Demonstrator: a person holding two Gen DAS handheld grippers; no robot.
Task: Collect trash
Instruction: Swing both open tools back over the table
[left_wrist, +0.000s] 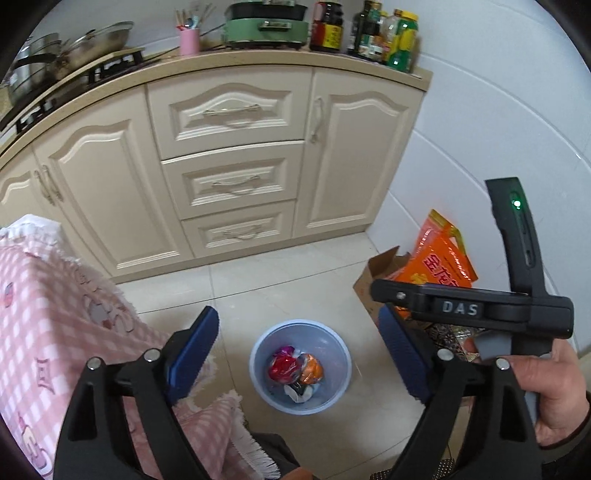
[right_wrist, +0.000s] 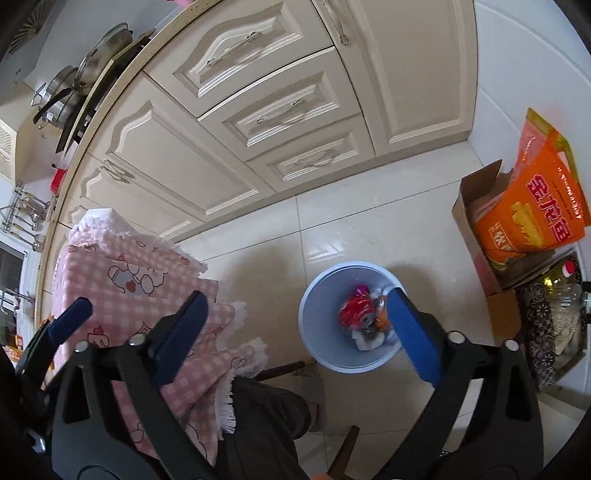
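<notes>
Left wrist view: the left gripper (left_wrist: 299, 354) hangs with jaws wide apart and empty above the blue bin (left_wrist: 334, 400), which sits on the floor at 6 o'clock with crumpled wrappers (left_wrist: 295, 369) inside. The right gripper's body crosses at 4 o'clock, so the two tools could knock together.

Right wrist view: the right gripper (right_wrist: 299, 325) is also spread and empty, bin (right_wrist: 314, 332) at 5 o'clock. The pink cloth (right_wrist: 140, 280) at 8 o'clock could snag a finger.

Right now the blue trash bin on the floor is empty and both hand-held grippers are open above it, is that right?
Not quite: the blue trash bin already holds crumpled wrappers, red and orange, as both wrist views show. The rest stands: it sits on the floor, with the left hand-held gripper and right hand-held gripper open above it.
</notes>
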